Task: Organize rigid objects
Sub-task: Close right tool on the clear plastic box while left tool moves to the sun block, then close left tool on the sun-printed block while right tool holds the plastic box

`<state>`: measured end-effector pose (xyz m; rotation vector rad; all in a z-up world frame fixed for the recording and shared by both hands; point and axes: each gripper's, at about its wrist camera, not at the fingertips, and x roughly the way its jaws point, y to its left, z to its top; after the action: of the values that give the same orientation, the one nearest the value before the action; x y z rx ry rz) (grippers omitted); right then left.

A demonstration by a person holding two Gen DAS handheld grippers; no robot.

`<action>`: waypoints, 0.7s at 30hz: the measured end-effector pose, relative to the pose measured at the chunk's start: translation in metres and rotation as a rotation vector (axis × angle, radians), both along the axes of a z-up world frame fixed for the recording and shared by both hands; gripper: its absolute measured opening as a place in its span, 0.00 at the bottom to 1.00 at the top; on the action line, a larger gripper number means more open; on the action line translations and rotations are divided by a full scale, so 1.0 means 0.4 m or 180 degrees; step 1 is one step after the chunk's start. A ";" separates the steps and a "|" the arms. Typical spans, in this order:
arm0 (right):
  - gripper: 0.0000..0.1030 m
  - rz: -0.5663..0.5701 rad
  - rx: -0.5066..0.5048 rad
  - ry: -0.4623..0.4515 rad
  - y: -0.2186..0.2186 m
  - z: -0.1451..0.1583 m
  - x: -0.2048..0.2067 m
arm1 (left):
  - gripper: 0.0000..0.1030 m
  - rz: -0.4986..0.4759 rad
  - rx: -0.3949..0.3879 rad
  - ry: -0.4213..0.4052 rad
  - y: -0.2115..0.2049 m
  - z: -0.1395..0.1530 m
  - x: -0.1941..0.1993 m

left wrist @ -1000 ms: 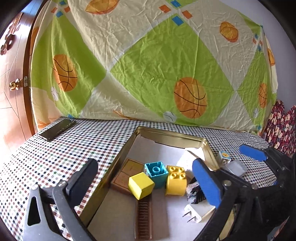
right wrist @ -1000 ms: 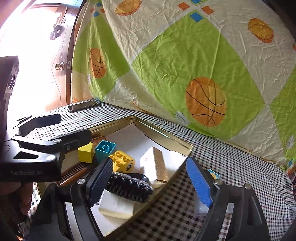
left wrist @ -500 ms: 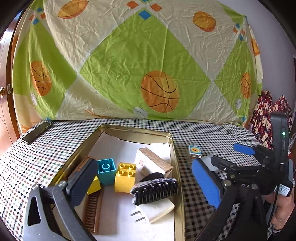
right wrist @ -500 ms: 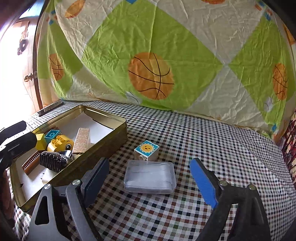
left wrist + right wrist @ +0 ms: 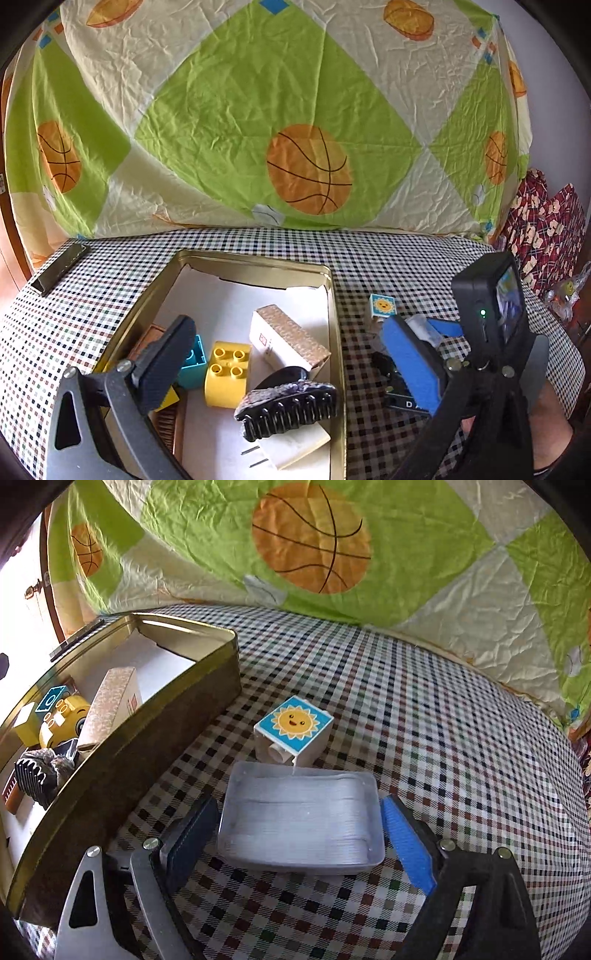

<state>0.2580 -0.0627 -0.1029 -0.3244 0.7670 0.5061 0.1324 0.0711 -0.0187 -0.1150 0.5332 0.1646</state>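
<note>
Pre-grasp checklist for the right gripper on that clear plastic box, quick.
1. Right gripper open: ok.
2. Clear plastic box between the fingers: ok, one finger on each side.
3. Pads touching the box: cannot tell.
4. Sun block clear of the grasp: not ok, it sits right against the box's far edge.
5. Room in the gold tin: ok, bare white liner at its far end.
6. Left gripper out of the way: ok, open over the tin.
</note>
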 end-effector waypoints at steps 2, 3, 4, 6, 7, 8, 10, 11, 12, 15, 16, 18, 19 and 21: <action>0.79 -0.0024 0.0059 -0.0021 -0.014 0.005 -0.006 | 0.99 -0.0041 0.0041 -0.0007 -0.015 0.005 0.003; 0.79 -0.0046 0.0092 -0.0040 -0.024 0.008 -0.009 | 0.99 -0.0053 0.0058 -0.0006 -0.024 0.007 0.009; 0.79 -0.0085 0.0163 -0.0083 -0.039 0.016 -0.014 | 0.99 -0.0073 0.0066 0.0001 -0.034 0.008 0.014; 0.79 -0.0232 0.0238 -0.0207 -0.072 0.031 -0.020 | 0.99 -0.0110 0.0071 -0.0010 -0.057 0.013 0.026; 0.79 -0.0319 0.0220 -0.0269 -0.088 0.037 -0.019 | 0.99 -0.0137 0.0078 -0.0021 -0.072 0.014 0.033; 0.79 -0.0406 0.0198 -0.0319 -0.104 0.041 -0.015 | 0.99 -0.0177 0.0094 -0.0030 -0.090 0.013 0.041; 0.79 -0.0576 0.0146 -0.0388 -0.139 0.046 0.000 | 0.99 -0.0264 0.0171 -0.0022 -0.135 0.007 0.065; 0.79 -0.0667 0.0136 -0.0402 -0.161 0.048 0.011 | 0.99 -0.0318 0.0209 -0.0015 -0.159 0.002 0.078; 0.79 -0.0734 0.0162 -0.0396 -0.182 0.051 0.022 | 0.99 -0.0381 0.0227 0.0001 -0.180 -0.004 0.093; 0.79 -0.0940 0.0307 -0.0322 -0.258 0.055 0.055 | 0.99 -0.0545 0.0311 0.0066 -0.241 -0.031 0.147; 0.79 -0.0987 0.0358 -0.0305 -0.280 0.055 0.059 | 0.99 -0.0556 0.0337 0.0096 -0.253 -0.040 0.167; 0.79 -0.1103 0.0431 -0.0271 -0.316 0.057 0.072 | 0.98 -0.0555 0.0328 0.0184 -0.266 -0.061 0.210; 0.79 -0.1161 0.0481 -0.0252 -0.335 0.058 0.076 | 0.96 -0.0552 0.0307 0.0238 -0.265 -0.072 0.228; 0.79 -0.1197 0.0556 -0.0233 -0.350 0.058 0.081 | 0.86 -0.0524 0.0299 0.0371 -0.266 -0.099 0.272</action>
<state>0.2906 -0.2026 -0.0797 -0.0324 0.6873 0.2025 0.2413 -0.0352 -0.0583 0.0304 0.6474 0.0356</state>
